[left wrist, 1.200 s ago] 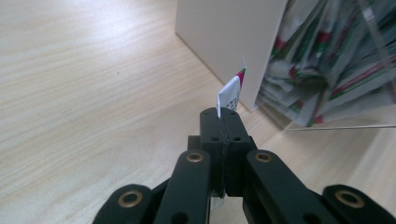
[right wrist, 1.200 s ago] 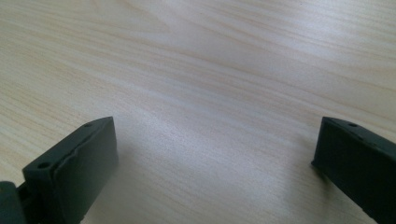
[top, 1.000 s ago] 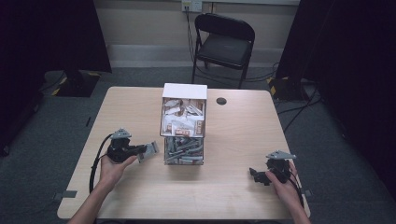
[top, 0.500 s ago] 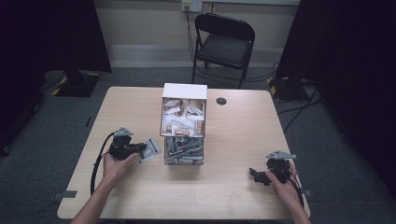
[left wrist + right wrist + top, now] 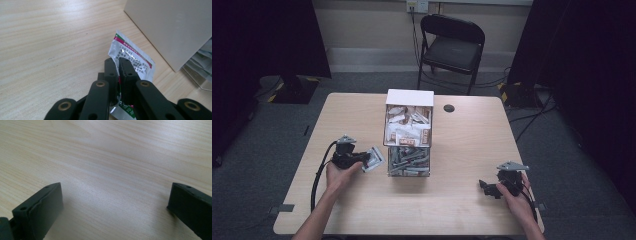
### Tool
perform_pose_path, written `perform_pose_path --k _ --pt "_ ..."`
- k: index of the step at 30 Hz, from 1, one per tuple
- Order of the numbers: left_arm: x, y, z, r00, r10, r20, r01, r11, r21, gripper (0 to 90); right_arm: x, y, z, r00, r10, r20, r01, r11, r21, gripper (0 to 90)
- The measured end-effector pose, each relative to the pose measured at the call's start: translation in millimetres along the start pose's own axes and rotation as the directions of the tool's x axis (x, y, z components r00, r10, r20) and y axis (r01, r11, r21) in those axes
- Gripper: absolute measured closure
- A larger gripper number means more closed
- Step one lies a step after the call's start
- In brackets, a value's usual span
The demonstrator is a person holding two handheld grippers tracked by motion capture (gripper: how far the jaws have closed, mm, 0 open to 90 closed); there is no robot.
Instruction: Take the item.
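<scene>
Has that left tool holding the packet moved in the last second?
Yes. The left tool, shut on the packet, has edged toward the person, slightly away from the box.

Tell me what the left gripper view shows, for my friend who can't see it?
Two black jaws of the left gripper pinch a shiny foil sachet with tiny print and green-and-pink edges, above a light wooden table. A pale box wall stands close on the right.

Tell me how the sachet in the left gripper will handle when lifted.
The sachet looks like thin foil, so it is probably very light and floppy. The left gripper pinches one end, so the free end may droop. Its glossy surface could slip if the fingers loosen.
</scene>
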State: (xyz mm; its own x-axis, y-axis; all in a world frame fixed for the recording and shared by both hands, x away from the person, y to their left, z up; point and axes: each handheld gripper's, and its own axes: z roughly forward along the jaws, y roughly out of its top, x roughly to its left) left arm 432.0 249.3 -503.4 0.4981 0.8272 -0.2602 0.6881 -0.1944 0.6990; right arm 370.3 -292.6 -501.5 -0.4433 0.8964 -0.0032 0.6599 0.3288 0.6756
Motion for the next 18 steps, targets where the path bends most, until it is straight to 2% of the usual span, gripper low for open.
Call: perform_pose_path --k 6,10,15,18 --pt "2.1 1.5 1.9 0.9999 -0.008 -0.015 0.008 1.0 -0.001 79.3 0.0 0.0 0.0 1.0 -0.001 0.0 0.001 1.0 0.0 0.0" --pt "1.2 1.8 2.5 0.9995 0.002 -0.032 -0.002 1.0 0.005 74.4 0.0 0.0 0.0 1.0 0.0 0.0 0.0 1.0 0.0 0.0" --pt "-0.6 2.4 2.8 0.9985 -0.015 -0.053 0.015 0.9999 -0.006 61.4 -0.1 0.0 0.0 1.0 -0.001 0.0 0.001 1.0 0.0 0.0" --pt "-1.9 4.3 0.6 0.998 -0.009 -0.063 0.008 0.9999 -0.012 55.9 -0.1 0.0 0.0 1.0 -0.001 0.0 0.001 1.0 0.0 0.0"
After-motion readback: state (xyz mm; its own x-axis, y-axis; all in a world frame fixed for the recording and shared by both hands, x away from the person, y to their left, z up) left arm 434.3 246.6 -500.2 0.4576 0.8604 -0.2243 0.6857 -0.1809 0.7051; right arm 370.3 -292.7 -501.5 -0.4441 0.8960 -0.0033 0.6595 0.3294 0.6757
